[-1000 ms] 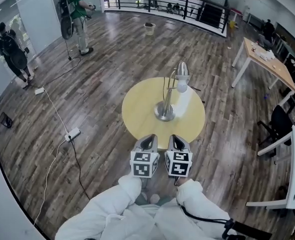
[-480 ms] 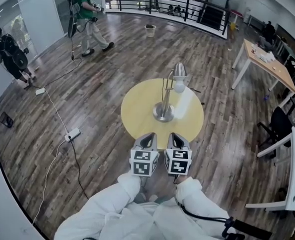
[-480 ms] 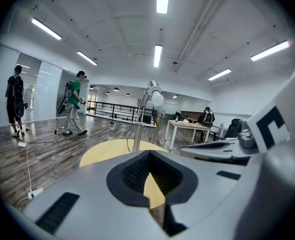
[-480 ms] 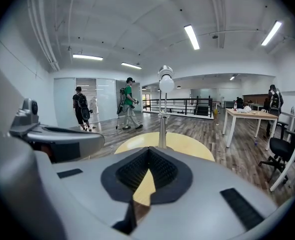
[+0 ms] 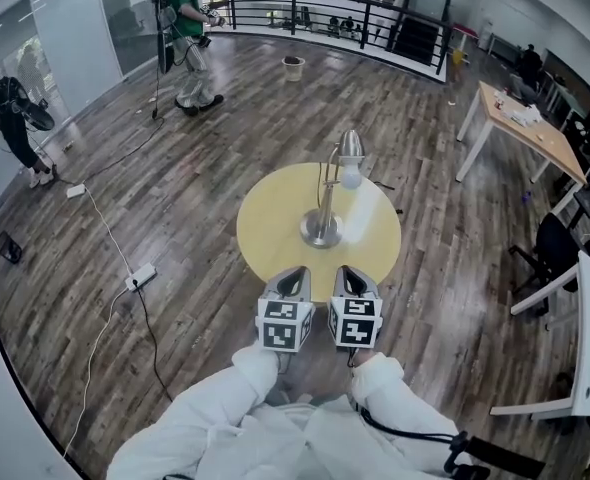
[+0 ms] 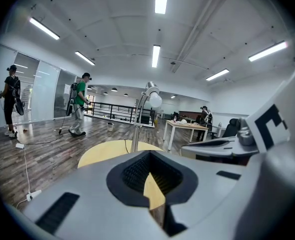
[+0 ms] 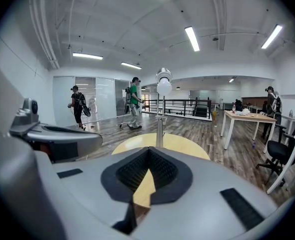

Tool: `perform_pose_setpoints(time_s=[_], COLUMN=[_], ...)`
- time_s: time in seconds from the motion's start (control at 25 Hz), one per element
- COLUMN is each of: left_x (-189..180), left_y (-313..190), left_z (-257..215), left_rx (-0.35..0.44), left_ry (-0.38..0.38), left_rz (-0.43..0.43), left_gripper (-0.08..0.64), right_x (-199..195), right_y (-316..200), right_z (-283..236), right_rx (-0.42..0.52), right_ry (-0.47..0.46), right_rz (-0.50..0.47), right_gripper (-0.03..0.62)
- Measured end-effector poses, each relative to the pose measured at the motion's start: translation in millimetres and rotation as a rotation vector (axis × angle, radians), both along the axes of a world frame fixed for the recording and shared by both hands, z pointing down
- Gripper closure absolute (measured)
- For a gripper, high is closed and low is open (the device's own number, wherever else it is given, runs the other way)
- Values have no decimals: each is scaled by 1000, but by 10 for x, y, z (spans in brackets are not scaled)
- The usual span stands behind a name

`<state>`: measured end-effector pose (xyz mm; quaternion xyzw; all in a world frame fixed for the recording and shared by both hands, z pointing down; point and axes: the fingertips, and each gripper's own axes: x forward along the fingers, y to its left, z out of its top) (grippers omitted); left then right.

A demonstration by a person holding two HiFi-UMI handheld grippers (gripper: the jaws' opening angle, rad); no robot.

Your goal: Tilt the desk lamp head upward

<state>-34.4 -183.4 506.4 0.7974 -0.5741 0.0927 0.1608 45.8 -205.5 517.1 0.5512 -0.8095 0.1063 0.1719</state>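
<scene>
A silver desk lamp (image 5: 327, 200) stands near the middle of a round yellow table (image 5: 275, 230). Its head (image 5: 350, 150) with a white bulb (image 5: 350, 176) leans down toward the far right. In the left gripper view the lamp (image 6: 143, 115) rises ahead, and the right gripper view shows the lamp (image 7: 161, 108) straight in front. My left gripper (image 5: 293, 284) and right gripper (image 5: 349, 283) hover side by side at the table's near edge, both shut and holding nothing, well short of the lamp.
A cable (image 5: 325, 180) runs from the lamp across the table. A power strip (image 5: 141, 276) and cord lie on the wood floor at left. Two people (image 5: 185, 30) walk at the far left. Desks (image 5: 520, 128) and chairs (image 5: 555, 243) stand at right.
The view has shifted slightly, with the table and lamp sitting a little higher and nearer. The person in green has walked to the right. Both grippers stay shut together.
</scene>
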Motion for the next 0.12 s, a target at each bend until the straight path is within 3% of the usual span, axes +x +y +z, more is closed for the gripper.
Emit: perform_pose_setpoints(time_s=[0.12], left_x=[-6], left_y=[20], left_z=[-5], left_rx=[-5], left_ry=[2], left_rz=[-2], left_gripper=[557], right_x=[4], right_y=[21], right_z=[-16], right_rx=[-1], right_ry=[7], right_rz=[-3], right_gripper=[580])
